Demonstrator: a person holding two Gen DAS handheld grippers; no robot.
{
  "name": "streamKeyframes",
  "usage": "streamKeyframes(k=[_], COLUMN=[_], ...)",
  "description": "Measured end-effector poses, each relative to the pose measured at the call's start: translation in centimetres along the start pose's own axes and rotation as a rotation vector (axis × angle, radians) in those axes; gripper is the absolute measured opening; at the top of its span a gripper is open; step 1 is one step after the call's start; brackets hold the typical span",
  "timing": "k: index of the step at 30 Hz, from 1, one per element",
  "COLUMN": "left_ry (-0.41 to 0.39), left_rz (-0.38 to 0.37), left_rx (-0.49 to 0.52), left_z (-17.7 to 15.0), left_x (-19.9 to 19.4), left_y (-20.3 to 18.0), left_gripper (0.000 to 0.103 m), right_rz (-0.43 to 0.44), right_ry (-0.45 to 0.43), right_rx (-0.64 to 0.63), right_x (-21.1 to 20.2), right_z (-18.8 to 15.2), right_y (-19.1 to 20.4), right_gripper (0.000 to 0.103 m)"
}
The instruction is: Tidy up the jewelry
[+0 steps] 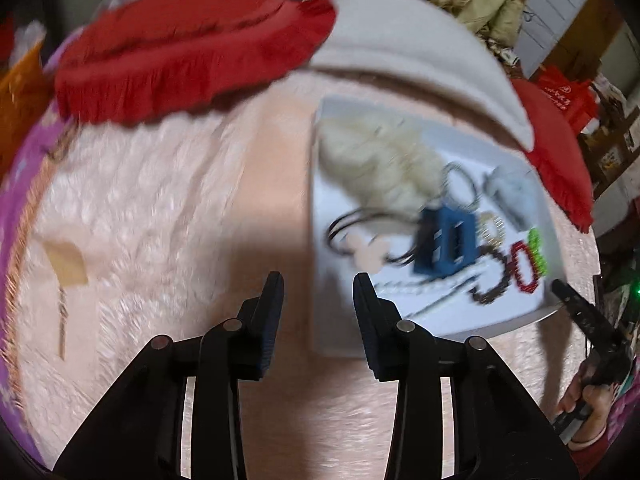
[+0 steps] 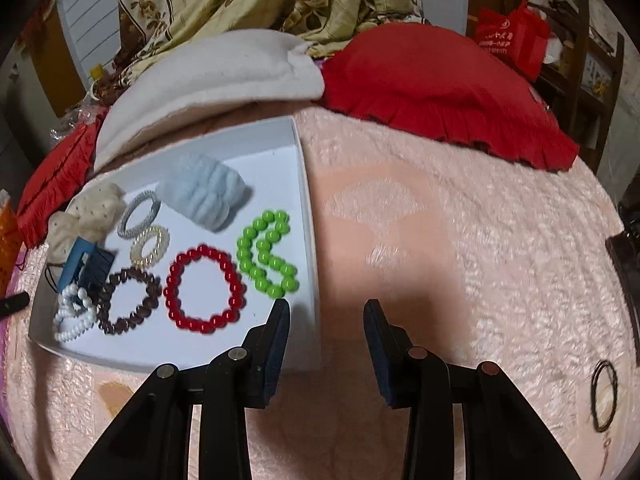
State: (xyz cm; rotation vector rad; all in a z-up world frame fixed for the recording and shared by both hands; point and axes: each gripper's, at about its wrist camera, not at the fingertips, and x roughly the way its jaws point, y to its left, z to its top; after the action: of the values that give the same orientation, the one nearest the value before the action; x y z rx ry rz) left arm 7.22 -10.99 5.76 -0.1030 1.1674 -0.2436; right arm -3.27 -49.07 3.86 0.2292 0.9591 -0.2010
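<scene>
Both the left gripper (image 1: 318, 288) and right gripper (image 2: 327, 314) hang partly open, fingers empty. The jewelry sits in the white tray (image 2: 306, 200) at the right view's left; a black hair tie (image 2: 604, 396) lies lower right on the plush blanket (image 2: 460, 240). Pinching that thin tie could snag the pile instead.

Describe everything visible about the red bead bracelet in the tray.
The red bead bracelet is a closed loop of glossy round beads, plastic or glass by the look, lying flat on the white tray floor near its front edge, between the dark brown bracelet and green beads. No gripper touches it.
</scene>
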Motion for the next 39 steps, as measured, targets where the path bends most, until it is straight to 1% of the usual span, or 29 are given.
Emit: streamKeyframes(k=[1, 3, 4, 5, 6, 7, 9, 11, 15, 18, 19, 20, 21, 23, 25, 26, 29, 33, 35, 39], left_ry=[0.013, 0.034, 0.048, 0.032, 0.024, 0.027, 0.018, 0.003, -0.006, -0.001, -0.013, -0.034, -0.054, -0.096, -0.126, -0.145, -0.186, -0.243, -0.279, -0.334], left_rz=[-0.001, -0.008, -0.016, -0.026, -0.035, -0.056, -0.042, -0.029, -0.011, -0.021, -0.023, -0.010, 0.007, 0.047, 0.063, 0.062, 0.083, 0.159, 0.185, 0.206], left_rx=[-0.009, -0.014, -0.015, -0.023, -0.029, -0.037, -0.043, -0.028, -0.031, -0.052, -0.050, -0.040, -0.029, -0.022, -0.033, -0.042, -0.046, -0.019, -0.019, -0.030], left_z=[-0.4, -1.0, -1.2, -1.5, -1.7, -1.9, -2.5, -3.2, -3.8, -3.8, -3.9, -4.2, -4.4, -5.4, -6.8, -7.6, -9.7, -12.7, -13.8, -15.2], left_x=[0.8, 1.7, 2.2, 2.2, 2.2, 2.1, 1.9, 1.7, 1.5, 0.7, 0.1, -0.7, -1.7, -3.7, -5.8, -6.9, -9.3, -12.1, -13.3, -15.3], left_y=[0.4, 0.5, 0.5, 0.5, 0.6, 0.5, 0.6, 0.4, 0.2, 0.3, 0.2, 0.2, 0.3, 0.6, 1.0, 1.3, 1.6, 1.2, 1.0, 0.7], left_gripper=[0.035, 0.035, 0.033, 0.031, 0.024, 0.019, 0.019, 0.019, 0.019, 0.020, 0.020, 0.020, 0.020, 0.024, 0.033, 0.035, 0.035, 0.035, 0.035, 0.036], right_rz=[0.004, 0.040, 0.052, 0.055, 0.043, 0.037, 0.046, 0.062, 0.070, 0.058, 0.058, 0.063, 0.068, 0.069, 0.070, 0.071, 0.067, 0.075, 0.073, 0.081], right_ry=[-0.004, 0.000, 0.005, 0.006, 0.009, 0.011, 0.018, 0.021, 0.007, 0.003, -0.001, -0.013, -0.027, -0.062, -0.077, -0.084, -0.106, -0.117, -0.126, -0.121], right_rx=[0.005, 0.017, 0.016, 0.006, -0.006, -0.017, -0.021, -0.018, -0.026, -0.020, -0.011, 0.001, 0.008, 0.014, 0.018, 0.023, 0.035, 0.044, 0.049, 0.077], right_x=[-0.2, -0.5, -0.7, -1.0, -1.1, -1.3, -1.6, -1.8, -2.3, -2.5, -2.8, -3.4, -3.9, -5.3, -6.3, -6.7, -8.3, -9.9, -10.9, -12.3], right_z=[-0.1, -0.1, -0.1, -0.2, -0.4, -0.6, -1.1, -1.6, -2.2, -2.0, -2.1, -2.2, -2.3, -2.8, -3.4, -3.6, -4.8, -6.4, -7.6, -10.1], right_y=[-0.1, -0.2, 0.0, 0.3, 0.7, 1.0, 1.2, 1.0, 0.7, 0.9, 0.7, 0.5, 0.4, 0.0, -0.4, -0.5, -0.8, -0.8, -0.9, -1.3], right_gripper=[0.034, 0.021, 0.020, 0.020, 0.020, 0.020, 0.020, 0.020, 0.020, 0.020, 0.020, 0.023, 0.029, 0.034, 0.034, 0.034, 0.034, 0.034, 0.034, 0.035])
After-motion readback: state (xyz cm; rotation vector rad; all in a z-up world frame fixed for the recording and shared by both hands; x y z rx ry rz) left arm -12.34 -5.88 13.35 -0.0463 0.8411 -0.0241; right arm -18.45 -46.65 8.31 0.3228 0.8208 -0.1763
